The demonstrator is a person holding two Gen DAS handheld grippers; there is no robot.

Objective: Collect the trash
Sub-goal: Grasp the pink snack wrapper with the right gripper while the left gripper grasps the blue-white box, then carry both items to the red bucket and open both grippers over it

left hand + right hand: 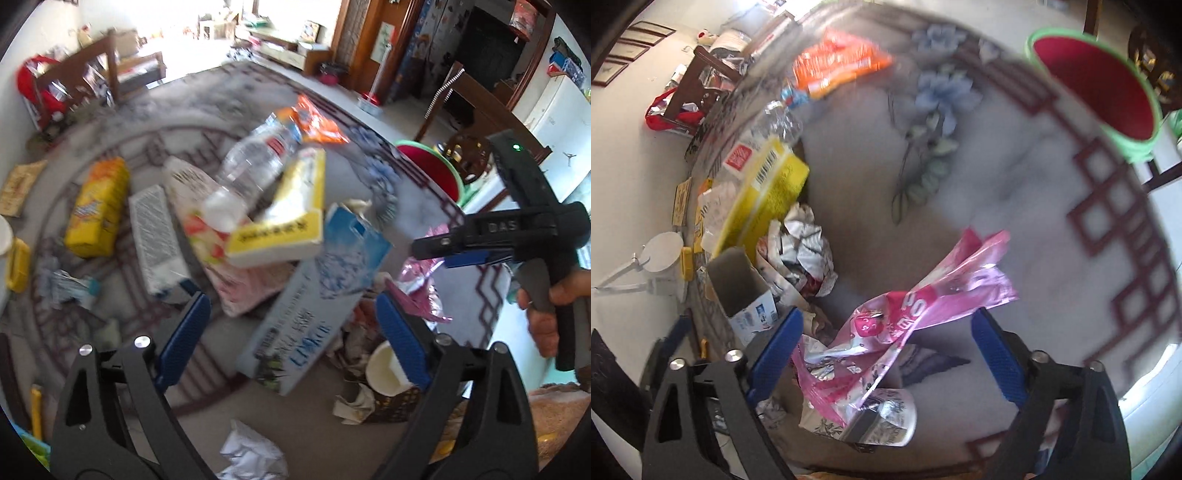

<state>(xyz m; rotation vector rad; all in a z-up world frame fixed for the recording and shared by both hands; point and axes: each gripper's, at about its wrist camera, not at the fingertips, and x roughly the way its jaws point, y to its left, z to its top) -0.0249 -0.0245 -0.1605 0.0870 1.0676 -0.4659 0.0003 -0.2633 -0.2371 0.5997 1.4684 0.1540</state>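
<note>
Trash lies heaped on a patterned rug (92, 147). My left gripper (293, 336) hangs open over a blue and white carton (306, 314), and its blue pads (184, 332) stand clear of it. Beyond the carton are a yellow box (288, 221) and a clear plastic bottle (258, 158). In the right wrist view, my right gripper (886, 347) is open around a pink plastic wrapper (923, 302), with neither pad pressing on it. The right gripper (421, 247) also shows in the left wrist view, held by a hand. A red bucket with a green rim (1100, 85) stands at the rug's far edge.
An orange wrapper (317, 122), a yellow packet (99, 206), a white carton (155, 236), a paper cup (384, 365) and crumpled paper (255, 454) lie around. Wooden chairs (110, 74) stand at the back left, a dark table (480, 110) at the right.
</note>
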